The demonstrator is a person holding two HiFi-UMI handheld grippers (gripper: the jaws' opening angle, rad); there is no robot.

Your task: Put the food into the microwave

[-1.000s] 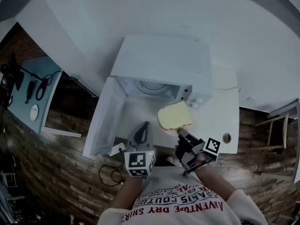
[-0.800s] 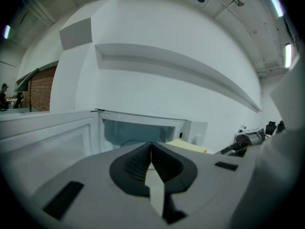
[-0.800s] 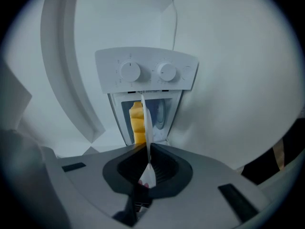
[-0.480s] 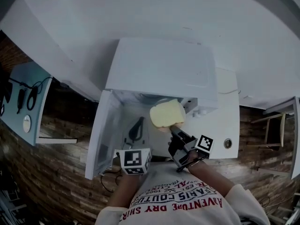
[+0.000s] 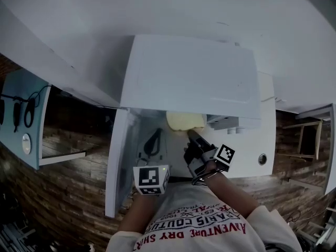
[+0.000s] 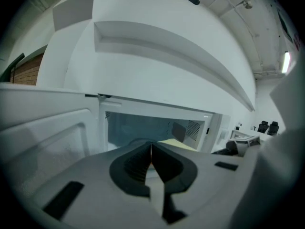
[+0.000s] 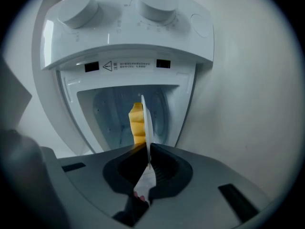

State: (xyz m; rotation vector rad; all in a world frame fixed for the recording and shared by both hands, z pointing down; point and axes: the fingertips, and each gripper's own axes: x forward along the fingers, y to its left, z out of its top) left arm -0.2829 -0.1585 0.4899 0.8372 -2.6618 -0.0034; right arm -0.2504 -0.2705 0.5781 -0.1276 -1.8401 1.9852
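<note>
At the near edge of the head view, the left gripper [image 5: 155, 138] points at the open microwave [image 5: 194, 77]. Its jaws are pressed together with nothing between them. Just to its right, the right gripper [image 5: 191, 135] is clamped on the rim of a white plate [image 7: 147, 120], seen edge-on in its own view. Yellow food [image 7: 137, 123] lies on the plate; kind not identifiable. Plate and food are at the mouth of the cavity [image 6: 136, 127], partly inside. The door [image 5: 119, 161] stands swung out to the left. From above, the microwave's top hides the plate's far part. The print under the knobs [image 7: 78, 6] is too small to read.
</note>
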